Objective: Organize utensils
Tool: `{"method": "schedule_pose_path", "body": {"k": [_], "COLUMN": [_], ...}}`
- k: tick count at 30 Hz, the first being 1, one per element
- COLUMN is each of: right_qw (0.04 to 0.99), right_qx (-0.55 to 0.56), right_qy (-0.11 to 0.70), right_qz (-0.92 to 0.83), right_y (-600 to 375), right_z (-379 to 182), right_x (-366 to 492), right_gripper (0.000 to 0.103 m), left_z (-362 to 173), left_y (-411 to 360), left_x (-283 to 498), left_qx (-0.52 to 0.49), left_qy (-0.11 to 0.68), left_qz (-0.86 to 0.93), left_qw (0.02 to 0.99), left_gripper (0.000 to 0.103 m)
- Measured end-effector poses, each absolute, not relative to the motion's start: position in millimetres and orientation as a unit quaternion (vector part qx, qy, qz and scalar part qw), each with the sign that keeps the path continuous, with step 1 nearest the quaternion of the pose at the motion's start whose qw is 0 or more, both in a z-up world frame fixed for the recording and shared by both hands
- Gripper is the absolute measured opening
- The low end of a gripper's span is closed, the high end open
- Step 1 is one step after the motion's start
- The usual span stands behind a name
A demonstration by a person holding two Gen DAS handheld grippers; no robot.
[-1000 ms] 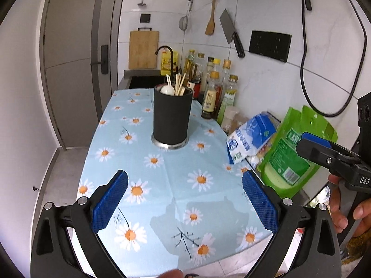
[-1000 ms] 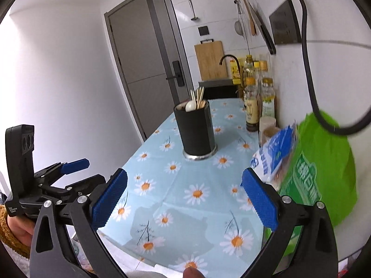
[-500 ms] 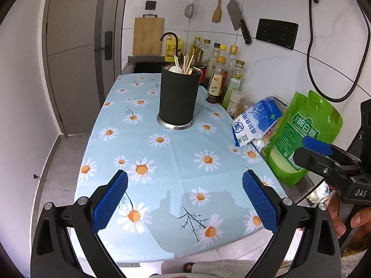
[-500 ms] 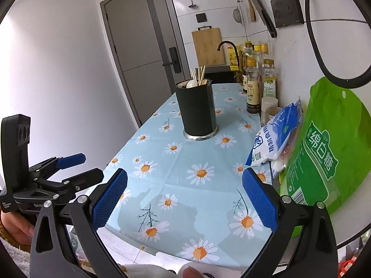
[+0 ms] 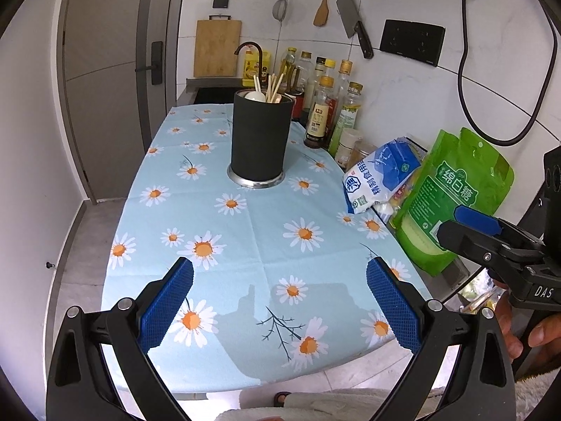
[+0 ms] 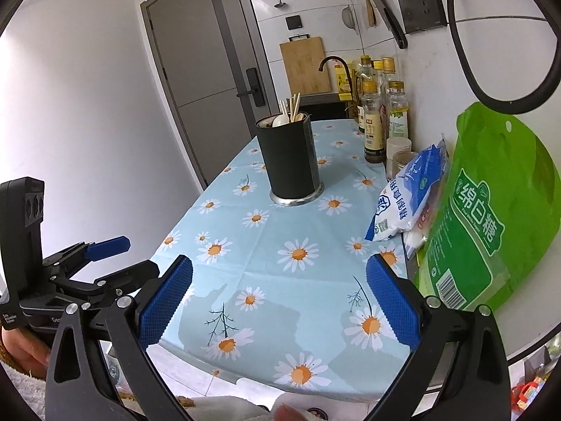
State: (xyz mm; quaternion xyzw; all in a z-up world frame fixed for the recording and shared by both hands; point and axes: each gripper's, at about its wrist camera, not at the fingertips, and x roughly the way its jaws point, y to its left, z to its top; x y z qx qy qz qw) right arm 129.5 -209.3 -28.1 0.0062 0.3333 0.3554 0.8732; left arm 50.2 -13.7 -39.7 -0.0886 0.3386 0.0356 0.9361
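Note:
A black cylindrical utensil holder [image 5: 261, 138] stands on the daisy tablecloth [image 5: 245, 238], far from both grippers; it also shows in the right wrist view [image 6: 289, 161]. Wooden chopsticks [image 5: 271, 86] and a white spoon [image 5: 256, 96] stick out of it. My left gripper [image 5: 278, 301] is open and empty above the near end of the table. My right gripper [image 6: 278, 296] is open and empty, also above the near end. Each gripper shows from the side in the other's view, the right one [image 5: 480, 231] and the left one [image 6: 105, 256].
A blue-white bag [image 5: 380, 175] and a green sugar bag [image 5: 455, 196] lie along the right wall. Several bottles [image 5: 329, 105] stand behind the holder. A knife [image 5: 354, 24], a spatula and a strainer hang on the wall. A door [image 5: 112, 80] is at the left.
Both grippers have pulled back and risen from the table, so the holder looks farther off and more of the tablecloth's near edge shows. Both stayed open.

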Motion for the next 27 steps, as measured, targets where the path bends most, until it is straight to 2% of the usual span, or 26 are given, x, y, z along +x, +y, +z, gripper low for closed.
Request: {"method": "schedule_pose_path", "body": {"k": [27], "right_qw": [0.877], "right_qx": [-0.004], "right_qy": [0.328], "right_qz": [0.350], "right_y": [-210.3], "right_z": [-26.9], "right_x": [124.3], "right_gripper": [0.098], "left_z": [-39.9], "left_y": [-16.2], "left_x": [48.9], "left_qx": [-0.099], "left_qy": [0.346], "left_qz": [0.029], "left_qw": [0.933], "left_gripper": [0.096]}}
